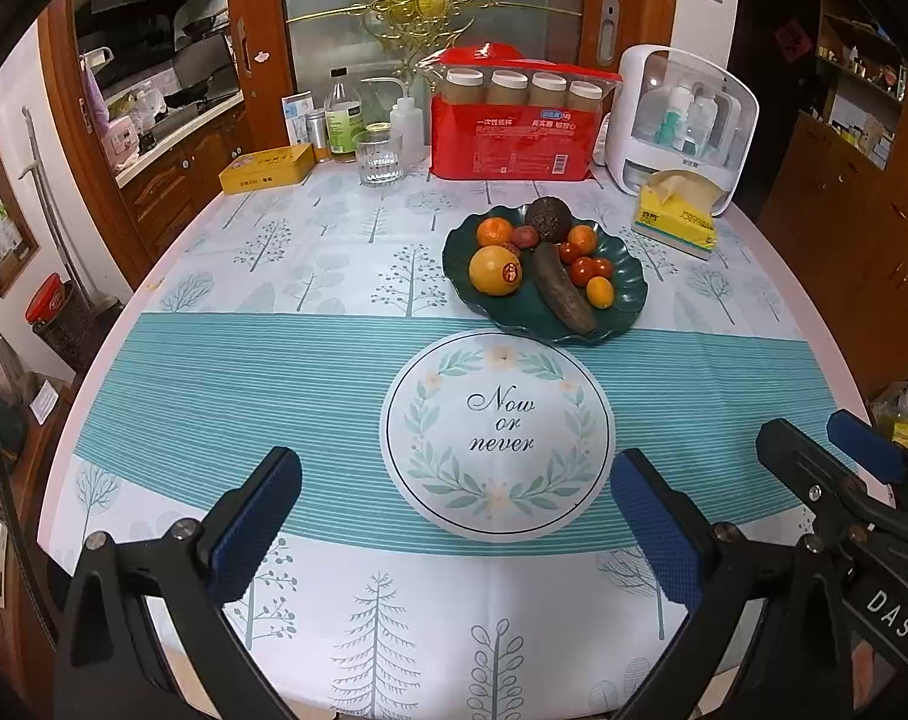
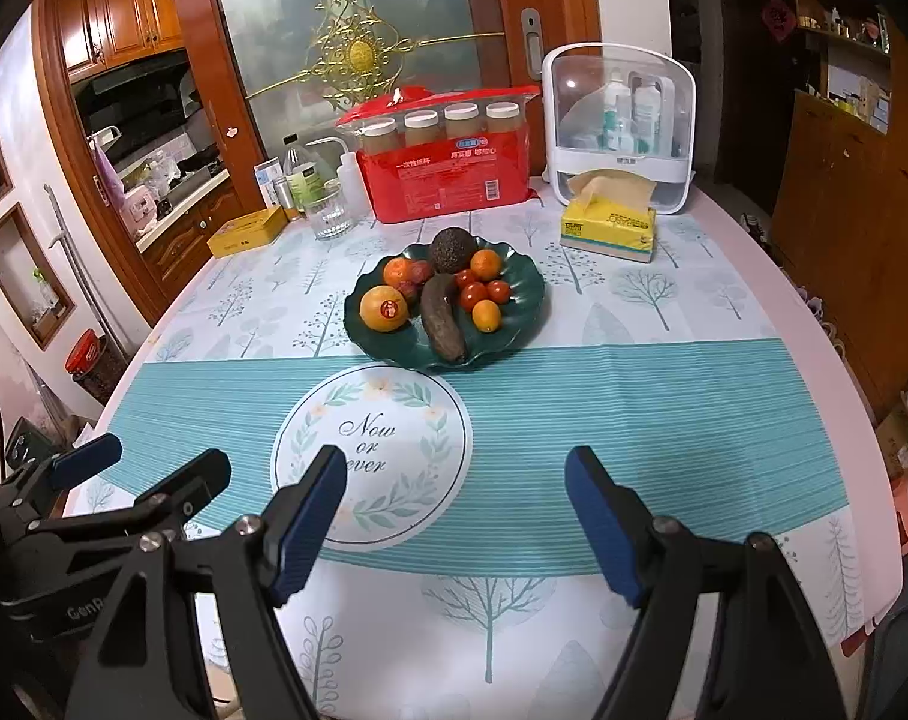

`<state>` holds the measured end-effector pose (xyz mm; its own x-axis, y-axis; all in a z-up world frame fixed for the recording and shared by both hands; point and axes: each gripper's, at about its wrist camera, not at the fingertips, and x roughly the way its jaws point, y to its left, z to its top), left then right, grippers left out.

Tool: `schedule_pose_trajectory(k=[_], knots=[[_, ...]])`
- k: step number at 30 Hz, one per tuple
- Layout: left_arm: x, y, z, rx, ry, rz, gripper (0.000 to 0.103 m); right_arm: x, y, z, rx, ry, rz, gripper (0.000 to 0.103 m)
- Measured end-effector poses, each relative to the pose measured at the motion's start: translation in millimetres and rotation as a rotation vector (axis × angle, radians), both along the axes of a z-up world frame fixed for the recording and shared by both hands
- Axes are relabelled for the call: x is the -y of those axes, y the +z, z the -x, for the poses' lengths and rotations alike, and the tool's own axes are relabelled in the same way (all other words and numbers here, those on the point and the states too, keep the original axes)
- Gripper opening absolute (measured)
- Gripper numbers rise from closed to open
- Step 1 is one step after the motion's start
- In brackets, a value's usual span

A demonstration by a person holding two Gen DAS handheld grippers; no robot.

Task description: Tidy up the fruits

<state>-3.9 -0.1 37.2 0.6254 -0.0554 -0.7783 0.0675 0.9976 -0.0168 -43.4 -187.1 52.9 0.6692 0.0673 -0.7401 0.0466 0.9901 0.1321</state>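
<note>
Green plate (image 2: pixel 523 309) with mixed fruits (image 2: pixel 454 294)

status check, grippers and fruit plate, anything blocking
Left gripper open, empty, short of the plate. Right gripper open, empty, alongside. Fruit all on green plate. Bare tablecloth between, nothing blocking.

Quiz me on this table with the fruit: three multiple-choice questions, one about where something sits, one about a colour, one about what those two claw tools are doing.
1. The tissue box sits where?
A. on the plate
B. in front of the white organizer
C. beside the glass

2. The fruit plate is what colour?
A. dark green
B. white
C. red

3. The left gripper and right gripper are:
A. both gripping fruit
B. one holding a cup
C. both open and empty

Answers:
B, it rests right before the organizer.
A, its scalloped rim is dark green.
C, only tablecloth shows between the fingers.
</note>
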Motion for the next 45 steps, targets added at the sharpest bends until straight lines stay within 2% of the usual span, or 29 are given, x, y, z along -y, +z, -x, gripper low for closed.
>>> schedule_pose_trajectory(k=[45], knots=[[1.0,-6.5,1.0,-0.023,0.002,0.012,0.102,-5.4,-5.9,-0.2,-0.012,-0.002,-0.015,0.076]])
